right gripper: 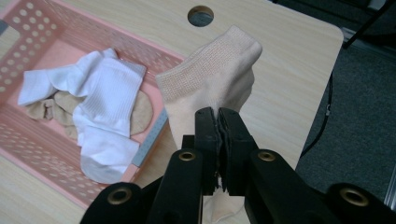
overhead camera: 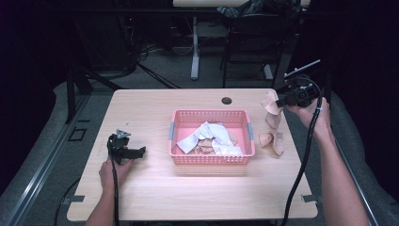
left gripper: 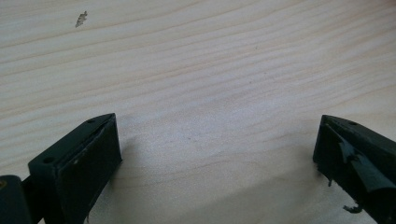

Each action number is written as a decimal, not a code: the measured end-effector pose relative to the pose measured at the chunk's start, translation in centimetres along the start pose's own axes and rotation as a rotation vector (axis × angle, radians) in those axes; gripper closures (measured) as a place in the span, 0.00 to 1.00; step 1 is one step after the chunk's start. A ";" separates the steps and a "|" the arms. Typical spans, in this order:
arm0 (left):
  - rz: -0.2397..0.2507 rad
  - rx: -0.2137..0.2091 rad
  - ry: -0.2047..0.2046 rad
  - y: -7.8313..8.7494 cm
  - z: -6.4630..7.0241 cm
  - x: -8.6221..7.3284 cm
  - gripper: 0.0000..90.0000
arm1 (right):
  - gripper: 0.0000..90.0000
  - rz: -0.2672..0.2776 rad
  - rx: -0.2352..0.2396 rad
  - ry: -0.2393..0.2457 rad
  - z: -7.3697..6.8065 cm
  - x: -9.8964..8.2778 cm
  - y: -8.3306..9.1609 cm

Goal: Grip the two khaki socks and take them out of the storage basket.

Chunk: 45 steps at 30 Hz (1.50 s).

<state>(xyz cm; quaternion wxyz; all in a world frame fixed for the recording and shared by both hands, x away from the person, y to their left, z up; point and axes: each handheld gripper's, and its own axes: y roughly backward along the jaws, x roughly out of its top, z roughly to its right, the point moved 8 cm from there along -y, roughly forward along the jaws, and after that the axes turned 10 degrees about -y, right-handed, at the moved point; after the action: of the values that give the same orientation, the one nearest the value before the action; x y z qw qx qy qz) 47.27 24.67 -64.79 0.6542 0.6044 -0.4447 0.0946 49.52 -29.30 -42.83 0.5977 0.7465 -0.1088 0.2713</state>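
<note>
Held sock: a beige sock (right gripper: 210, 79) is hanging from the right gripper (right gripper: 218, 116), lifted clear of the table (overhead camera: 155, 188) above its far right corner; in the high view the same sock (overhead camera: 272, 106) is dangling just left of the gripper, to the right of the basket.
Right gripper: its two black jaws are pressing together with the beige fabric pinched between them, no gap showing; in the high view the right gripper (overhead camera: 294, 96) is being held up by the person's right hand (overhead camera: 310, 113), its cable trailing down along the forearm.
Second beige sock: another beige sock (overhead camera: 273, 141) is lying crumpled on the table just beside the basket's right end, below the hanging one.
Basket: a pink perforated plastic basket (overhead camera: 211, 160) is sitting mid-table, holding white socks (overhead camera: 211, 136) piled over some tan ones; the right gripper view is showing the white socks (right gripper: 102, 98) draped across tan socks (right gripper: 140, 112) inside the pink basket (right gripper: 56, 28).
Left gripper: the left gripper (overhead camera: 129, 151) is resting low at the table's left side in the person's left hand (overhead camera: 113, 172), well apart from the basket; its jaws are standing wide apart with bare wood between them and nothing in their grasp.
Table: light wood grain, with a round cable hole (overhead camera: 227, 100) near the far edge; the hole (right gripper: 201, 15) is sitting beyond the held sock.
</note>
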 end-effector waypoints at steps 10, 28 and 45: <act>0.000 0.000 0.000 0.0 0.0 0.0 0.00 | 0.96 -0.012 0.010 -0.029 1.4 -2.0 -2.8; 0.000 0.000 0.000 0.0 0.0 0.0 0.00 | 0.96 -0.105 -0.025 -0.075 3.1 -5.7 -8.8; 0.000 0.000 0.000 0.0 0.0 0.0 0.00 | 0.95 -0.183 -0.039 -0.095 2.8 -7.5 -12.9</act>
<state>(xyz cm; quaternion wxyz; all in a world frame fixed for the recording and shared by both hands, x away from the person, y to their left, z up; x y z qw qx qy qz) 47.27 24.67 -64.79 0.6542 0.6044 -0.4448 0.0947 50.31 -29.77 -58.00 0.6286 0.7536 -0.0736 0.1778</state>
